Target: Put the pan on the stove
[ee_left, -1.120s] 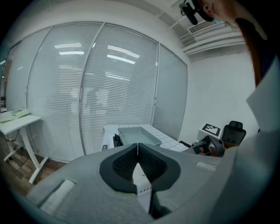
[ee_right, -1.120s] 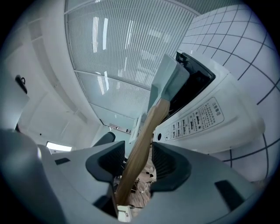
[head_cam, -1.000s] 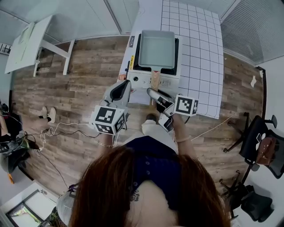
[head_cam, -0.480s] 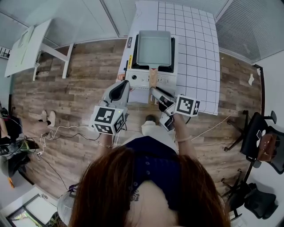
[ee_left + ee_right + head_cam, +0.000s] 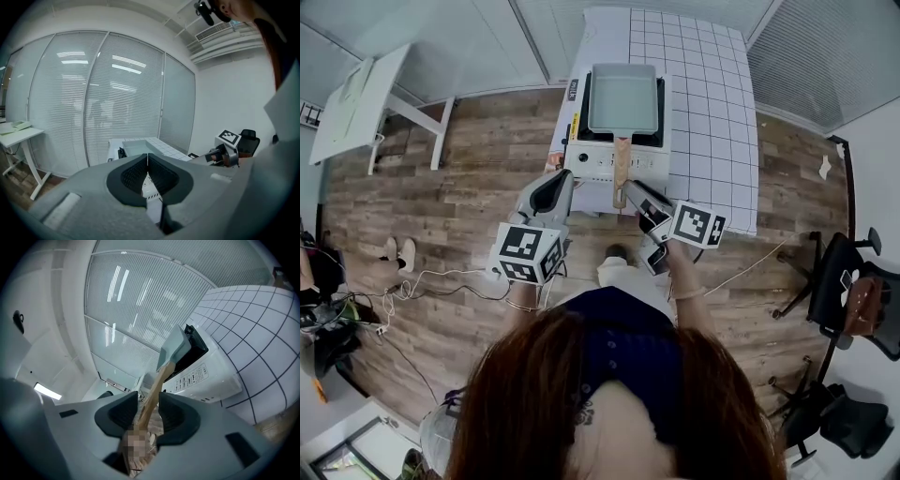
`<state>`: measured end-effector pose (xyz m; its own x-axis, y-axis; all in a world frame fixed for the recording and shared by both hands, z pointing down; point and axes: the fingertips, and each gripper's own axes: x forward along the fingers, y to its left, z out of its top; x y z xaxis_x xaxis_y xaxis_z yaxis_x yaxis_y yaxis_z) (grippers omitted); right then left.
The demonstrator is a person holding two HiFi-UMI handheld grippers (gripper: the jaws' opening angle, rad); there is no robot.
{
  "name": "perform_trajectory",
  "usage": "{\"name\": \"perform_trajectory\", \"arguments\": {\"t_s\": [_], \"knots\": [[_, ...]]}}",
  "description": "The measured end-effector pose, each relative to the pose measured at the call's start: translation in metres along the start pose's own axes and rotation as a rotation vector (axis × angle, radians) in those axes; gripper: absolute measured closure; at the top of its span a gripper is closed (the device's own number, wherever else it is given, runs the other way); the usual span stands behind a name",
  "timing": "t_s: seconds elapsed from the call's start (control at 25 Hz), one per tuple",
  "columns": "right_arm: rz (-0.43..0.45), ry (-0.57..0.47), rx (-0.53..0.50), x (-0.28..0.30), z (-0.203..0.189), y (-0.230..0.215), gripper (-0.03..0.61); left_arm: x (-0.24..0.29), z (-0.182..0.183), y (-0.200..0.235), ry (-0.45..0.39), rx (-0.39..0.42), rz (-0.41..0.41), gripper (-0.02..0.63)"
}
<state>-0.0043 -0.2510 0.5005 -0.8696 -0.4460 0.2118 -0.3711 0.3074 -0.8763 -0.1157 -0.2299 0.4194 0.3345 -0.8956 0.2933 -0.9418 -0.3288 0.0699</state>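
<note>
The right gripper (image 5: 146,401) has just been drawing its jaws in, though they are not yet together. In its own view the wooden handle (image 5: 158,377) runs up between the two pads, and we see a sliver of daylight on at least one side. We read that as a loose straddle, not a pinch.

Following the handle outward, we reach the pan (image 5: 623,98). It sits square and level on top of the stove (image 5: 600,161), with its handle jutting over the stove's front edge toward the person. Compared with a second ago, the pan has not shifted on the stove.

The left gripper (image 5: 148,161) has its jaws pressed together on nothing. It hangs off the stove's front-left corner, well clear of the pan.

Since the pan is already resting on the stove, we judge the placing itself to be done. We cannot tell whether the narrowing jaws mean a re-grip to nudge the pan or simply a relaxing hand on its way out. If it is the latter, the handle must clear the pads before the hand pulls back from the stove, or the pan may be dragged along.
</note>
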Motion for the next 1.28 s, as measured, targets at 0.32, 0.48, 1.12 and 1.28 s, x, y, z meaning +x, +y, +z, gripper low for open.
{"name": "perform_trajectory", "arguments": {"t_s": [0.32,0.48,1.12,1.28], "knots": [[-0.033,-0.026,-0.059,-0.014,-0.007,0.013,0.462,-0.017,0.003,-0.007,-0.024,0.003,-0.008,0.6],[-0.043,-0.04,-0.086,-0.021,-0.011,0.021,0.472,-0.026,0.004,-0.012,-0.038,0.004,-0.014,0.6],[-0.105,-0.093,-0.265,-0.043,-0.034,0.052,0.549,-0.064,0.005,-0.026,-0.069,0.01,-0.035,0.6],[-0.132,-0.111,-0.297,-0.05,-0.04,0.058,0.56,-0.075,0.004,-0.029,-0.076,0.013,-0.041,0.6]]}}
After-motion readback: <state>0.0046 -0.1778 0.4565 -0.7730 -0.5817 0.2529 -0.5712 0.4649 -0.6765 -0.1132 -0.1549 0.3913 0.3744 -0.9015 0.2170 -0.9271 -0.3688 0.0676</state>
